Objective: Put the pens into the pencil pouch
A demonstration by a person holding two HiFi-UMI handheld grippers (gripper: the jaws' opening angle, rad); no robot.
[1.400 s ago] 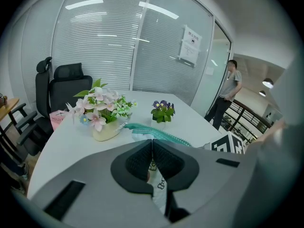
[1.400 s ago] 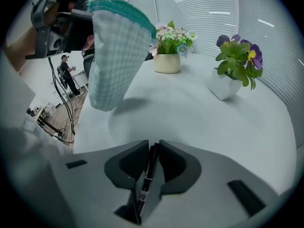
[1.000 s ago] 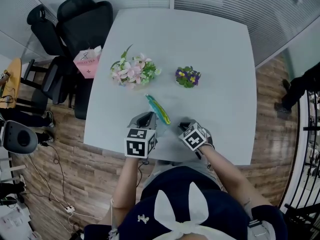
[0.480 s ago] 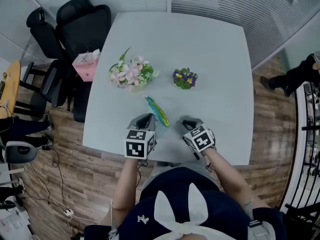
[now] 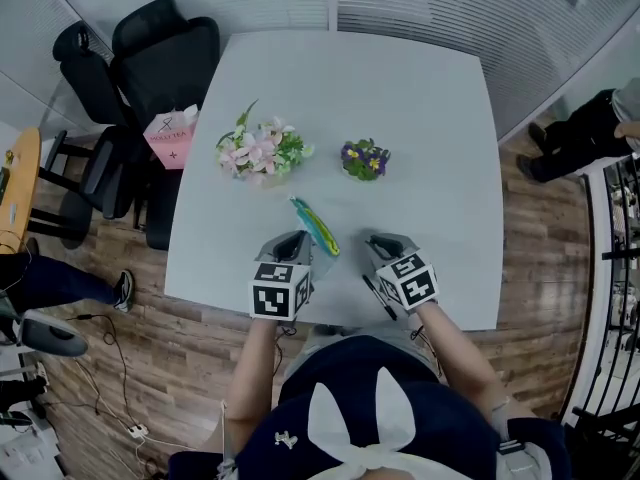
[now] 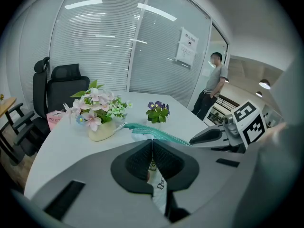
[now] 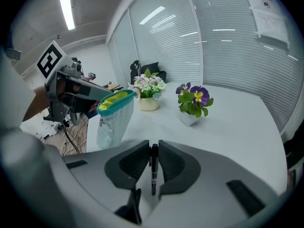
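The black pen [image 7: 153,171] sits clamped between the jaws of the right gripper [image 7: 153,148], which are closed to a narrow gap on its barrel; the rest of the pen trails back toward the person. Over the last second this gripper has lifted off the white table [image 5: 420,118] and rolled a little, carrying the pen with it, so the pick-up looks finished and the carry to the pouch is the step in hand. The pencil pouch [image 7: 113,114], pale mesh with a teal zip and yellow lining, hangs just to the pen's left with its mouth open upward. The left gripper [image 6: 152,145] has not shifted: its jaws are pressed together on the pouch's near edge, holding it up. Beyond, well apart from both grippers, stand a pink flower arrangement [image 5: 258,150] and potted pansies [image 5: 364,158]
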